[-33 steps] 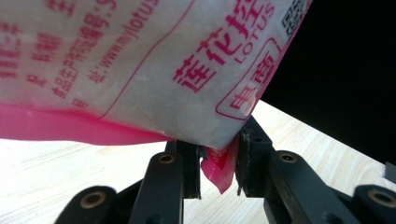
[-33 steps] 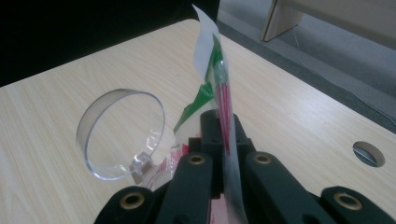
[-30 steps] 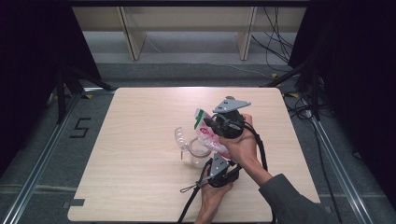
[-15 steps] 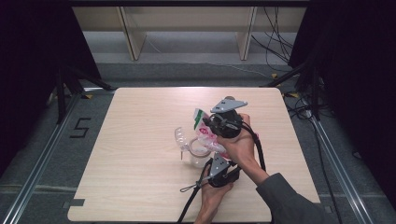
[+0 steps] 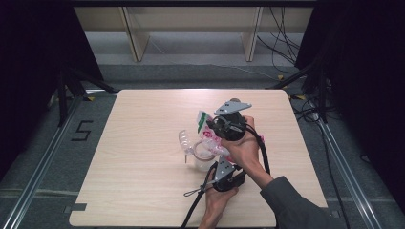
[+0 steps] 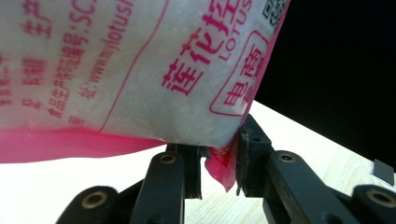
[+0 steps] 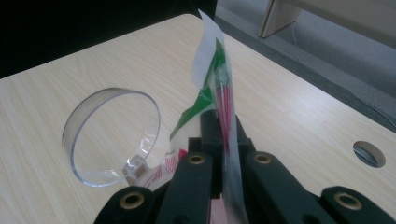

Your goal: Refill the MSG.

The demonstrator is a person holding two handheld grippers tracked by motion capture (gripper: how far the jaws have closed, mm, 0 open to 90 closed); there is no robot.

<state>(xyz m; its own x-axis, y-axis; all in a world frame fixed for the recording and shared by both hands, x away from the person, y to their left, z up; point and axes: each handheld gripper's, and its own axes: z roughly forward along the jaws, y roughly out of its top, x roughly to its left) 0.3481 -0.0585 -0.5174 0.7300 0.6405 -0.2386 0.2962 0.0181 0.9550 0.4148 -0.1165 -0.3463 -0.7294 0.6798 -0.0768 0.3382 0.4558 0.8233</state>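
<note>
A white bag with pink print (image 5: 212,140) hangs over the table's middle, held between both grippers. In the left gripper view its printed side (image 6: 140,70) bulges above the jaws, and my left gripper (image 6: 219,163) is shut on the bag's pink bottom corner. From the near side, my left gripper (image 5: 217,161) reaches up to the bag. My right gripper (image 7: 223,126) is shut on the bag's flat green and white top edge (image 7: 210,60). Seen from above, my right gripper (image 5: 213,126) sits at the bag's far end. A clear plastic cup (image 5: 191,143) lies on its side just left of the bag.
The clear cup (image 7: 112,135) rests on the light wooden table (image 5: 143,191) with its mouth turned toward the right gripper. A round hole (image 7: 369,154) is cut in the tabletop. Cables trail off the near edge. Dark stands and a shelf stand beyond the table.
</note>
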